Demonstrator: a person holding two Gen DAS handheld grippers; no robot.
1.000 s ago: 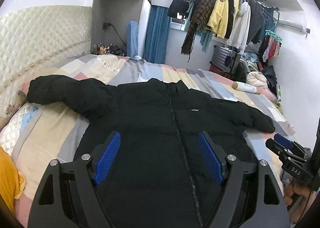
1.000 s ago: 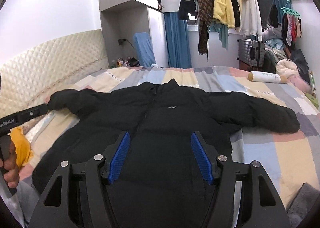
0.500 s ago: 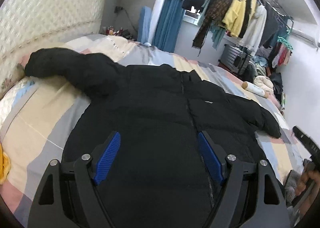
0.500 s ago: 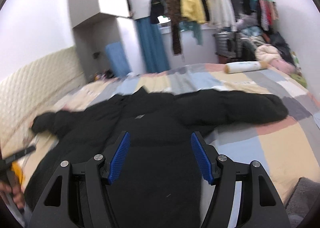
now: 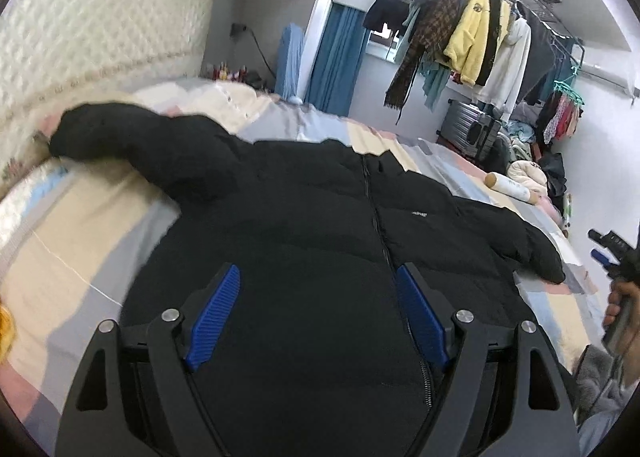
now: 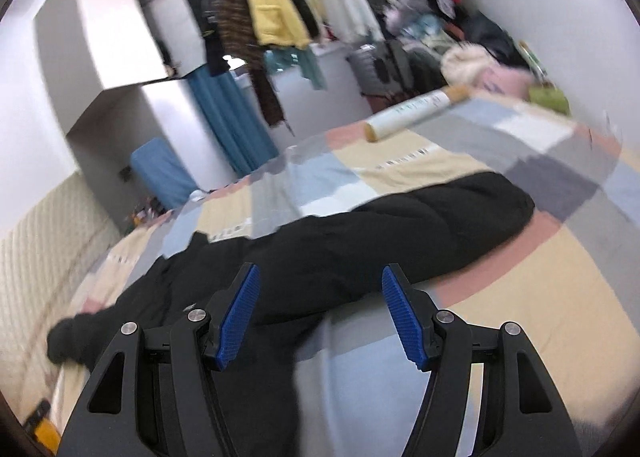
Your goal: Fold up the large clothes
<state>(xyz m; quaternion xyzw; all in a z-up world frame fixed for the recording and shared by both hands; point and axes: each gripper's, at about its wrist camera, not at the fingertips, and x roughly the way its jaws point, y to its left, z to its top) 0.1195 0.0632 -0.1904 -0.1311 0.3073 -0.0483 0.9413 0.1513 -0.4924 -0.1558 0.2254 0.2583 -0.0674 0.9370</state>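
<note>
Left wrist view: to the far left of the left gripper, the quilted headboard borders the bed's patchwork cover, on which the black puffer jacket lies flat, front up, zip closed. Its one sleeve extends ahead and to the left, the cuff close to the headboard. The left gripper is released, blue pads spread wide with nothing between them, held over the jacket's lower body. Ahead and to the right, the other sleeve runs toward the bed's edge; beyond it a paper-wrapped roll rests on the cover, and a clothes rail with hung garments is in the background. At the far right edge, the right gripper is visible in a hand. Right wrist view, blurred and tilted: the jacket's body lies below and to the left of the right gripper, which is likewise released and empty, jaws wide; the sleeve stretches just ahead of its fingertips, cuff to the right; the roll lies farther ahead on the cover
</note>
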